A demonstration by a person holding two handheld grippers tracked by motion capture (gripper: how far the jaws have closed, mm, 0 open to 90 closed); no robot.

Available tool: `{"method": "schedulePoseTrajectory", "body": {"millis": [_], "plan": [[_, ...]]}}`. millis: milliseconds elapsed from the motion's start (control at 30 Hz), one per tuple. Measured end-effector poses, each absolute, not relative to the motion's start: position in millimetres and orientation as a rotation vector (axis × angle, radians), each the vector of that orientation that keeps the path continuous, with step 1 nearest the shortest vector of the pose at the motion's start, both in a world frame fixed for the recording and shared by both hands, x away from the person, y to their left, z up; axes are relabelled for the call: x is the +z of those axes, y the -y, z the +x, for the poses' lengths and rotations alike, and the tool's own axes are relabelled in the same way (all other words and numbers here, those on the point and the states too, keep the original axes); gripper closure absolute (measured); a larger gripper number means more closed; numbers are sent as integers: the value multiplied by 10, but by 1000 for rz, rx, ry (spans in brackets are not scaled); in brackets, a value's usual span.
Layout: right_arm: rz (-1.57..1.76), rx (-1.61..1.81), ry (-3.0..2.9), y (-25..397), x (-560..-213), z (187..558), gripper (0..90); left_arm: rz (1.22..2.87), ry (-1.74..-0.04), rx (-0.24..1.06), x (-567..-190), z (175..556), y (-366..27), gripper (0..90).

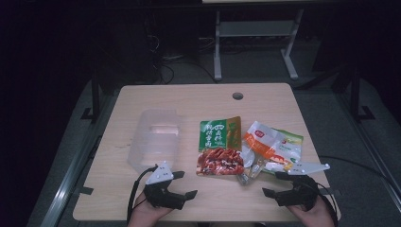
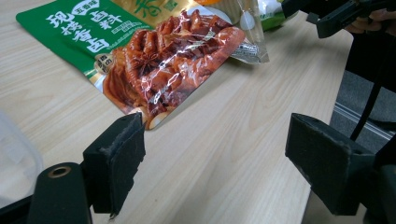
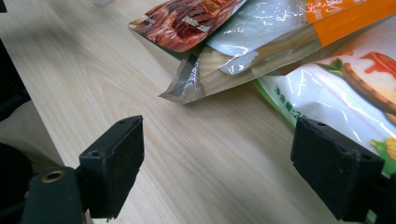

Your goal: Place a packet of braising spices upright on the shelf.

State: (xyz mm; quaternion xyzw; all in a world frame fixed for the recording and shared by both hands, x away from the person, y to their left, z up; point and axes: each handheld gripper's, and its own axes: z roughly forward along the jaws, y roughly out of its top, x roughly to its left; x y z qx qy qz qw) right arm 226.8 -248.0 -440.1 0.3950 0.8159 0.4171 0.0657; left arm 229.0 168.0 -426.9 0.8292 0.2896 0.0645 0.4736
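Three food packets lie overlapping in the middle of the table. A green and red packet [image 1: 220, 147] [image 2: 168, 60] [image 3: 187, 18] is leftmost. An orange and white packet [image 1: 263, 142] [image 3: 261, 42] rests partly over it, and a green-edged white packet [image 1: 289, 147] [image 3: 345, 98] is rightmost. My left gripper [image 1: 185, 184] [image 2: 219, 154] is open above bare wood, just short of the red packet's near corner. My right gripper [image 1: 274, 184] [image 3: 219, 163] is open too, near the front edge, with the white packet's corner beside its right jaw. Neither holds anything.
A clear plastic container [image 1: 153, 139] stands on the table's left half, just beyond my left gripper. The wooden table [image 1: 189, 101] has a cable hole [image 1: 238, 96] at the back. The right gripper [image 2: 336, 14] shows far off in the left gripper view.
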Motion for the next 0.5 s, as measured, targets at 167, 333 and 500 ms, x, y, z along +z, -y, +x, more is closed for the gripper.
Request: {"method": "schedulePoseTrajectory", "body": {"millis": [167,333,500], "plan": [[1201,1288,-2440,2498,-4359,2296,157,2045,-718,147,-4290,2327,-1615,219],[1188,1289,-2442,2450,-4280,2336,150,2070,-704,154,-4291,2369,-1517,251],[1155,1284,-2449,2366,-4124,2378,142,2090,-681,145,-4263,2438,-1397,297]]}}
